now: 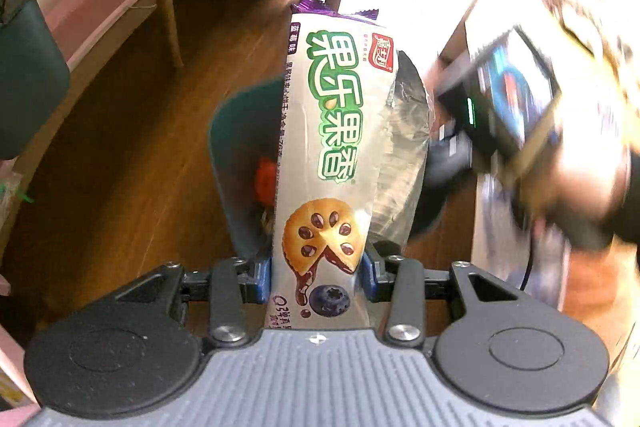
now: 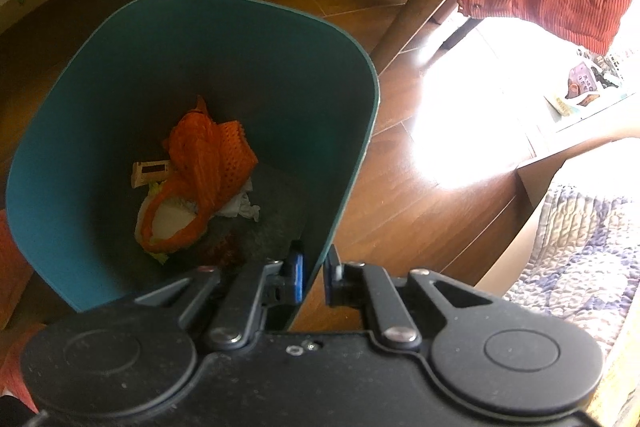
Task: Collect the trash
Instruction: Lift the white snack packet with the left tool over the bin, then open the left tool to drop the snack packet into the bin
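Left gripper (image 1: 316, 277): jaws clamped on the lower end of a biscuit packet (image 1: 328, 155), one blue pad on each side.
Packet: long and narrow, its long axis running straight out from the jaws, purple crimped end farthest away; a crumpled clear wrapper (image 1: 404, 147) lies against its right side, though I cannot tell whether that is held too.
Writing: large green Chinese characters down the front, a small red brand badge near the top, a purple flavour tab at the top left; pictures of a filled round biscuit and a blueberry near the jaws. Small print is too fine to read.
Right gripper (image 2: 314, 277): jaws nearly together, pinching the near wall of the teal bin (image 2: 80, 147) at its rim.
Bin contents: orange netting (image 2: 208, 155), white crumpled paper, a small pale piece.
Key relation: in the left view the bin's mouth shows directly behind and below the packet, on the wooden floor (image 1: 120, 147).
Judgement: the left hand carries the trash and the right steadies the bin; the drop looks close, needing the packet's far end brought over the opening.
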A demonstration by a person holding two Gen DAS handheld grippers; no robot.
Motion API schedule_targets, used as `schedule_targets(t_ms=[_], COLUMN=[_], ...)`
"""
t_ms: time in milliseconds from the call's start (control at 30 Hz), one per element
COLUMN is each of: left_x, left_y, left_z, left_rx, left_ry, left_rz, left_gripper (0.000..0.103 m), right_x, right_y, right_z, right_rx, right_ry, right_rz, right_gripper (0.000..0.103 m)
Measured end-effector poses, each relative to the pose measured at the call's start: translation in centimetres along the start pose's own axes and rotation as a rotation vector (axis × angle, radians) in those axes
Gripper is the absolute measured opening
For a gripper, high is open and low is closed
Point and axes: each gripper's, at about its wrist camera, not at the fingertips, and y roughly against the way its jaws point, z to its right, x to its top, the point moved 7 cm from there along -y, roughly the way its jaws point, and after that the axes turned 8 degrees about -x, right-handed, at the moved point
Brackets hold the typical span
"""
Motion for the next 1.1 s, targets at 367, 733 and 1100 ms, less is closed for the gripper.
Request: schedule_targets(t_ms=[367, 733, 1100], left_x=[3.3, 2.9, 3.6], left_y=[-7.8, -16.9, -15.7], left_z=[-2.2, -1.7, -1.8], left_rx=[-0.041, -0.003, -0.021], left_ry=[0.136, 0.173, 0.139], left_rz=[-0.114, -0.255, -0.2], left_gripper=[0.04, 0.042, 0.069], right_x=[-0.1, 0.4, 0.2], right_y=[-0.2, -0.4, -0.6], right_z=[-0.7, -1.2, -0.7], right_rx=[-0.044, -0.05, -0.034], right_ry=[0.052, 0.059, 0.033], right_rz=[-0.006, -0.009, -0.019], right_gripper=[0.008, 0.008, 0.008])
